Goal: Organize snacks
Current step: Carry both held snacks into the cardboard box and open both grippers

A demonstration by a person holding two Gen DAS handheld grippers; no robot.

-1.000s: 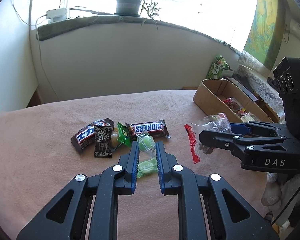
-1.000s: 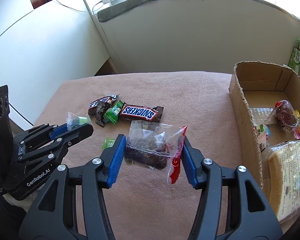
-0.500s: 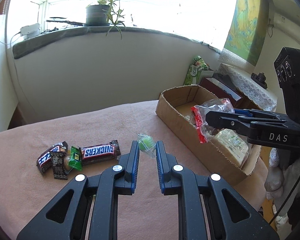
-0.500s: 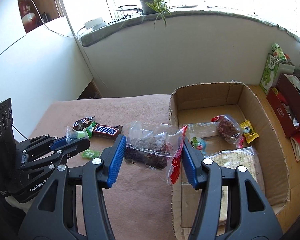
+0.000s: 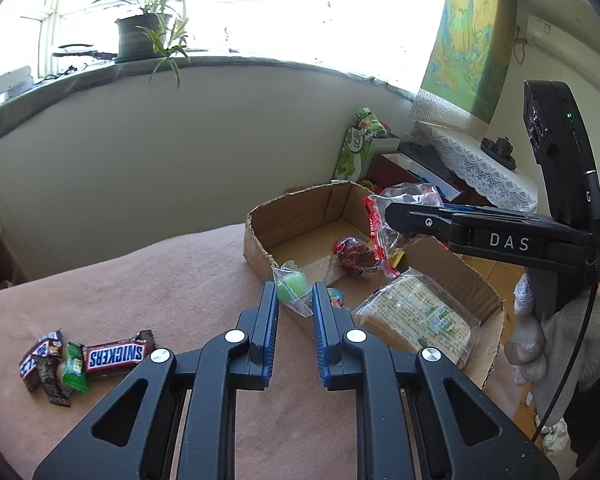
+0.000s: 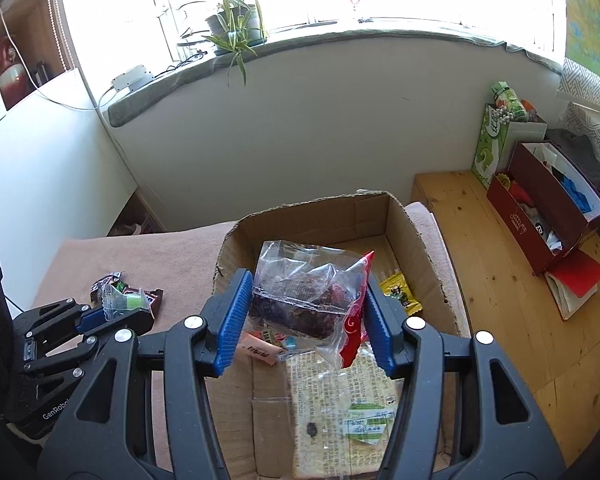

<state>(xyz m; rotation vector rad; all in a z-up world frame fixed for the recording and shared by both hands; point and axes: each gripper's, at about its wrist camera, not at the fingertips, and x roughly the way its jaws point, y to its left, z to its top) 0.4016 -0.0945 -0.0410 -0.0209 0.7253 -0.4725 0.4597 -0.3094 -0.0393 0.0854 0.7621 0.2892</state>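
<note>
At far left in the left wrist view, a cluster of small wrapped chocolate bars [image 5: 44, 364] lies on the pink cloth-covered counter [image 5: 160, 280]; their labels are crumpled and mostly unreadable. Just beside them lie a small green wrapped sweet [image 5: 75, 368] and a brown Snickers bar [image 5: 116, 357]. In the right wrist view the left gripper and its load hide most of this cluster.

The left gripper [image 5: 295, 300] stands narrow, clamped on a clear plastic packet holding a green candy [image 5: 291, 287], held above the near wall of the open brown cardboard box [image 5: 300, 216].

Inside the box lie a round dark red snack in clear wrap [image 5: 354, 255], a small yellow sachet [image 6: 398, 292], a flat transparent pack of pale crackers [image 5: 416, 320] and a pink sachet [image 6: 260, 350], partly covered. A small blue-and-pink item [image 5: 336, 296] beside the left gripper cannot be identified.

The right gripper [image 6: 306, 312] stands half wide, holding a clear bag with a red edge and dark dried contents [image 6: 308, 296] above the box interior. The bag hides part of the box floor.
</note>
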